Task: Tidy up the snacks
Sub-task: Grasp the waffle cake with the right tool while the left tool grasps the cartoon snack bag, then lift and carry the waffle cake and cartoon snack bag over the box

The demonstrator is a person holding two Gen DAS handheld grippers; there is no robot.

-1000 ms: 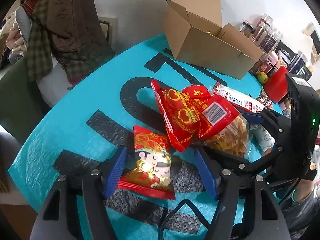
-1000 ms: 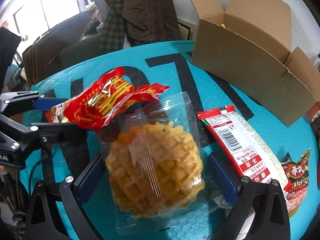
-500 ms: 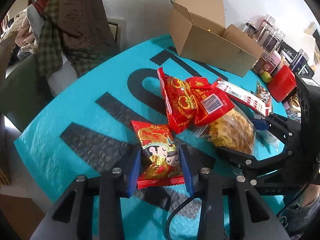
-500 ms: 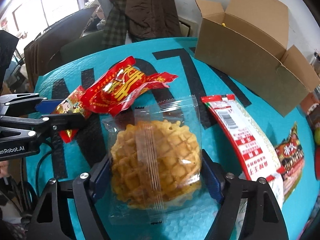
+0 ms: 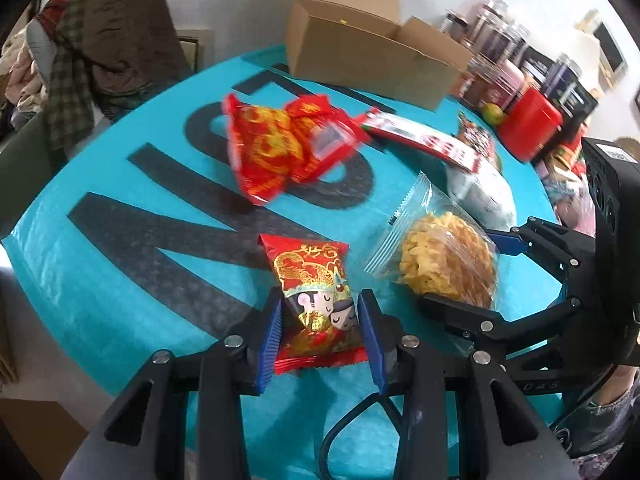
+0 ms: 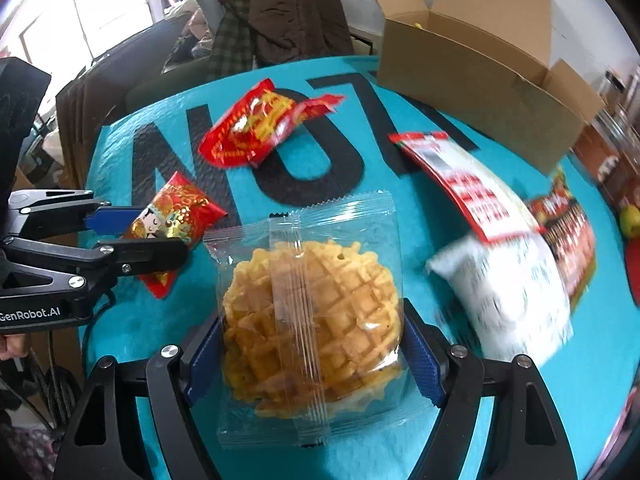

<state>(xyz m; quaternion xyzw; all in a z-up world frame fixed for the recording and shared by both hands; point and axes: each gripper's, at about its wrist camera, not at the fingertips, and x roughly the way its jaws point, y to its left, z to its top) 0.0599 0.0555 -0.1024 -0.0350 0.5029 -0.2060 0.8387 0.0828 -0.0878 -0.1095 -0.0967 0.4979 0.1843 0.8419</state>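
Crinkly film is slipping risk — left claw (image 5: 320, 332) is pinching the red packet (image 5: 314, 308), right claw (image 6: 312, 356) is squeezing the waffle pack (image 6: 308, 316) — overpressure could crumble it.

Both wrist cameras sat close above the tabletop (image 5: 120, 264), angled steeply down towards the cardboard box (image 5: 360, 52), which both views shared.

Two black hand-held tools with blue ribbed pads
Left tool (image 5: 320, 334) and right tool (image 6: 312, 354): silver screws, black cable behind, white "GenRobot.AI" lettering on the side
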